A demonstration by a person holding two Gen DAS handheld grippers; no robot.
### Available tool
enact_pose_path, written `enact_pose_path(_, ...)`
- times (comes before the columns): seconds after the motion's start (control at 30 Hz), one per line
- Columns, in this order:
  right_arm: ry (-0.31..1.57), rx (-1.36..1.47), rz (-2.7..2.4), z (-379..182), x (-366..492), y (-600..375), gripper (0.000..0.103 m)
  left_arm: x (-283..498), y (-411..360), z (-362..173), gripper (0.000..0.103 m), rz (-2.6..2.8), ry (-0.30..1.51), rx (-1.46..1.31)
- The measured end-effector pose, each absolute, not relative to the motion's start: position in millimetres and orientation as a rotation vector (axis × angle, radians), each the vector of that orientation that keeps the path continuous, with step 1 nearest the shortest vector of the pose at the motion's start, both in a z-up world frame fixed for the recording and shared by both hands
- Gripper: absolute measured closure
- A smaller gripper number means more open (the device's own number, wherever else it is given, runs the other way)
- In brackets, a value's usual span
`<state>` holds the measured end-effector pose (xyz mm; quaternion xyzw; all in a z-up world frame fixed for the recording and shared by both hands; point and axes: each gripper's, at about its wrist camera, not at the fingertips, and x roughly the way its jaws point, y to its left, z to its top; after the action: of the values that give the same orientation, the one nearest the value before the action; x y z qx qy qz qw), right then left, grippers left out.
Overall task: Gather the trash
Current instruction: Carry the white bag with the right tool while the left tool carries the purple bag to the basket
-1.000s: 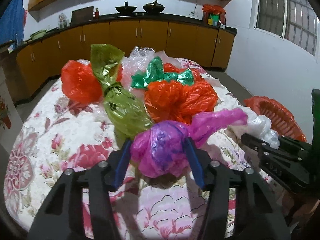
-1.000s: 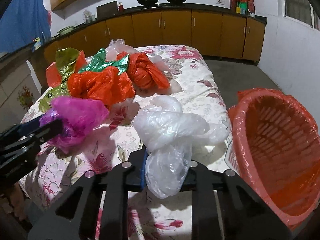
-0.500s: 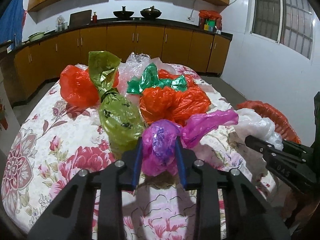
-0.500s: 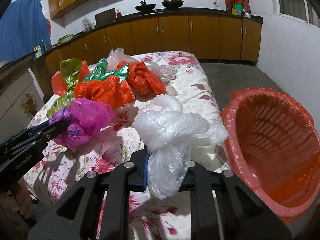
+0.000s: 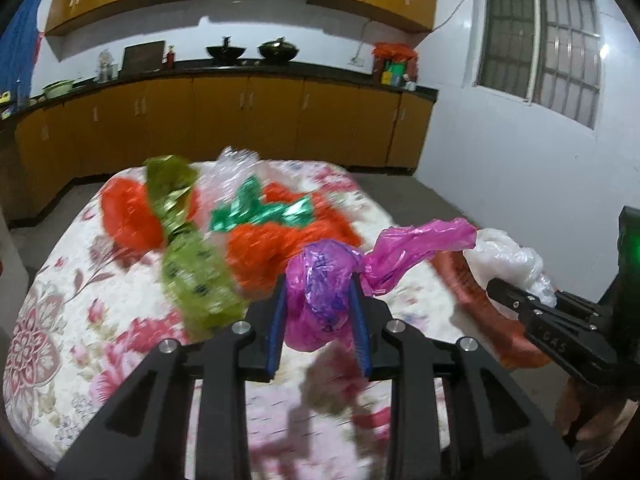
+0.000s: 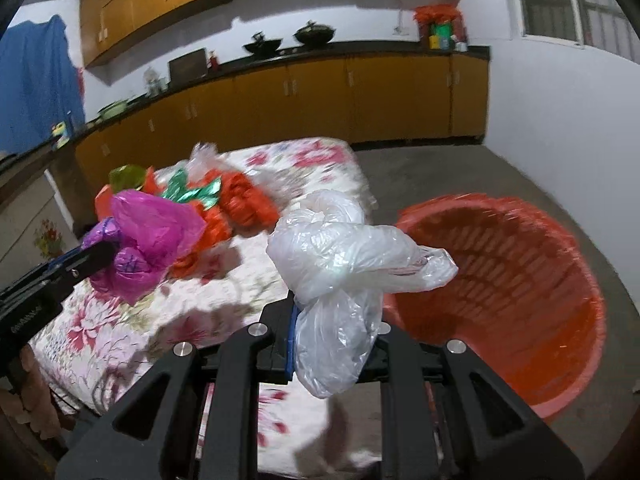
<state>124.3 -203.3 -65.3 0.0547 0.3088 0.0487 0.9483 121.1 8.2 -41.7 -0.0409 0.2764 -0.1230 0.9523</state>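
The right wrist view shows the whole orange-red laundry-style basket [image 6: 520,280] standing on the floor just beside the surface [image 6: 120,332], with its ribbed inside wall open to the camera; the left wrist view catches only a strip of its rim [image 5: 476,292]. The left wrist view alone shows the window [image 5: 540,36] and more of the pile.

Two knotted bags are lifted clear of the flowered cloth. The left gripper [image 5: 320,320] has its fingers narrowed onto the magenta bag [image 5: 320,292], whose tail streams to the right; they have just been closing around it. The right gripper [image 6: 332,344] has its fingers close together, pinching the clear white bag [image 6: 340,256] below its knot, in front of the basket's mouth.

On the surface remain at least three orange-red bags [image 5: 128,216], one olive-green bag [image 5: 196,280], one bright green bag [image 5: 260,212] and one clear crinkled bag [image 5: 236,168], bunched together towards the far end; blur makes the orange count uncertain.

Against a second ago, the magenta bag no longer rests on the cloth, both bags sit higher, the basket looms nearer the white bag, and the pile lies lower in both views.
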Motion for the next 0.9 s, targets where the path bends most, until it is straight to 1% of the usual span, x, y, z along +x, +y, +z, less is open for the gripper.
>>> enact_pose_path(0.23,0.594,0.184,-0.052,-50,114,-271,0.085,134,-57,-26,0.074,-0.393,0.555,-0.085)
enact_pose_path(0.53,0.569,0.246,-0.147,-45,111,-318,0.085,159,-137,-34,0.074,-0.513,0.6,-0.056)
enact_pose_path(0.9,0.537,0.329,-0.159,-44,114,-346,0.085,177,-179,-46,0.073,-0.567,0.637,-0.041)
